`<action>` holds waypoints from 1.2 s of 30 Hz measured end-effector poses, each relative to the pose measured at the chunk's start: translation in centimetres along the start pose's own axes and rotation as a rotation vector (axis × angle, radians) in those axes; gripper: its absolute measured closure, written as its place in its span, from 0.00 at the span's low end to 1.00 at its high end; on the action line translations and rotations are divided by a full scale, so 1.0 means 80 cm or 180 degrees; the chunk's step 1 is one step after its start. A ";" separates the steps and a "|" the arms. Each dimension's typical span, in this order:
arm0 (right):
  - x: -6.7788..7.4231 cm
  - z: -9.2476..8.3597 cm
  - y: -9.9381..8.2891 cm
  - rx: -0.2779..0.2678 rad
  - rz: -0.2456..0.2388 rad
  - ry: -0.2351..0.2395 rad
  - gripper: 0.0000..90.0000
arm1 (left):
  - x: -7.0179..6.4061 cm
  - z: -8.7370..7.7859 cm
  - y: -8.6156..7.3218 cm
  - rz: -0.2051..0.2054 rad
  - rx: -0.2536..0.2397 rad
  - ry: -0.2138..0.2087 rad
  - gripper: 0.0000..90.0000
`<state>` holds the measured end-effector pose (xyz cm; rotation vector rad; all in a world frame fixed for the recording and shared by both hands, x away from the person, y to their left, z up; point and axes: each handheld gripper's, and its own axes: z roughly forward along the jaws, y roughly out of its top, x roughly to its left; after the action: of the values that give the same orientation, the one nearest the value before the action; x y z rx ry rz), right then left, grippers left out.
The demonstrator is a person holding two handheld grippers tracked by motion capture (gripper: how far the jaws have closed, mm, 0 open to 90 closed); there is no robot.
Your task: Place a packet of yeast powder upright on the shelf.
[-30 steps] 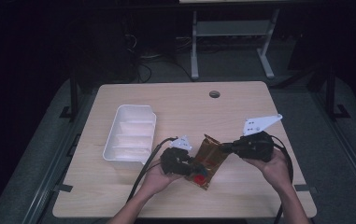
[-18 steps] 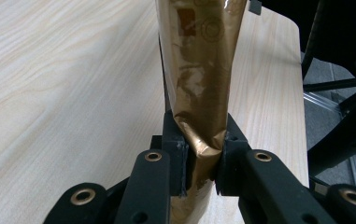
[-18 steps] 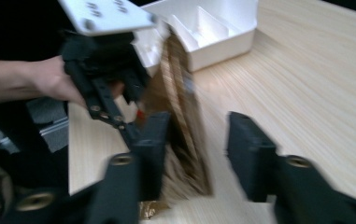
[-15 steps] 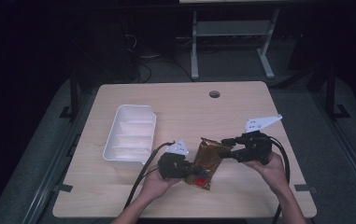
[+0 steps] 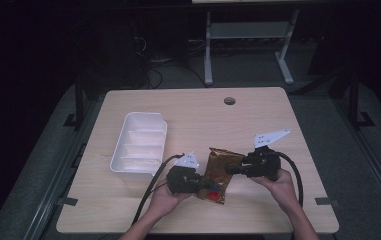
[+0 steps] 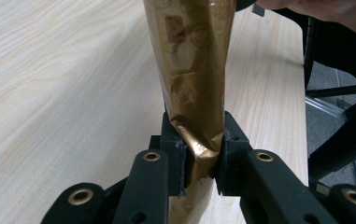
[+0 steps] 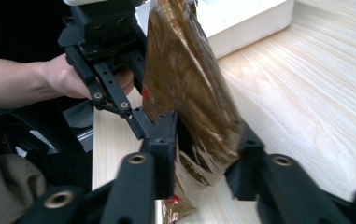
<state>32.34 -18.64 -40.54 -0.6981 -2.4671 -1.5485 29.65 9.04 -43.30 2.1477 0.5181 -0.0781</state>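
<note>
The crinkled gold-brown foil packet (image 5: 221,169) spanned between both grippers: left gripper (image 6: 199,161) clamped one end, right gripper (image 7: 203,154) (jaws apparently closing) straddled the other.

Benches: one, a light wooden bench (image 5: 258,125) with one round hole (image 5: 229,101) near its far edge.
Trays: one white tray (image 5: 140,145), with three compartments inside.
Packets: one gold-brown foil packet (image 5: 220,167).
Tongs: two, the left tongs (image 5: 209,183) and the right tongs (image 5: 230,170).
Hands: two, a left hand (image 5: 164,201) and a right hand (image 5: 279,184).
Cables: two black cables (image 5: 150,186), one per tongs.
</note>
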 end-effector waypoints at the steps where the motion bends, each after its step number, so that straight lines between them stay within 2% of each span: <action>1: 0.000 0.000 0.000 0.0000 0.0000 0.0000 0.78 | 0.000 0.000 0.000 0.0000 0.0000 0.0000 0.83; 2: 0.001 -0.001 0.000 0.0006 -0.0012 0.0033 0.83 | 0.000 0.000 0.000 0.0012 0.0011 0.0017 0.81; 7: 0.005 -0.001 0.002 0.0053 -0.0058 0.0050 0.89 | -0.003 -0.002 -0.002 0.0009 0.0005 0.0048 0.74; 10: 0.008 -0.004 0.005 0.0041 -0.0064 0.0070 0.92 | -0.009 -0.005 -0.003 0.0070 0.0011 0.0197 0.64; 13: 0.012 -0.011 0.010 0.0081 -0.0136 -0.0063 0.92 | -0.017 -0.008 -0.004 0.0176 0.0048 0.0324 0.56; 16: 0.011 -0.021 0.012 0.0028 -0.0114 -0.0158 0.93 | -0.023 -0.014 -0.006 0.0268 0.0068 0.0423 0.53; 21: 0.007 -0.030 0.019 0.0065 -0.0127 -0.0373 0.93 | -0.030 -0.020 -0.014 0.0399 0.0156 0.0503 0.49; 28: -0.006 -0.032 0.029 0.0083 -0.0034 -0.0518 0.93 | -0.037 -0.036 -0.026 0.0502 0.0173 0.0485 0.47; 36: -0.020 -0.029 0.044 0.0092 0.0045 -0.0582 0.94 | -0.039 -0.051 -0.038 0.0479 0.0166 0.0514 0.42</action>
<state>35.06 -19.92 -37.15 -0.8874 -2.6009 -1.5026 25.07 12.74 -42.45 2.2487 0.4492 0.1683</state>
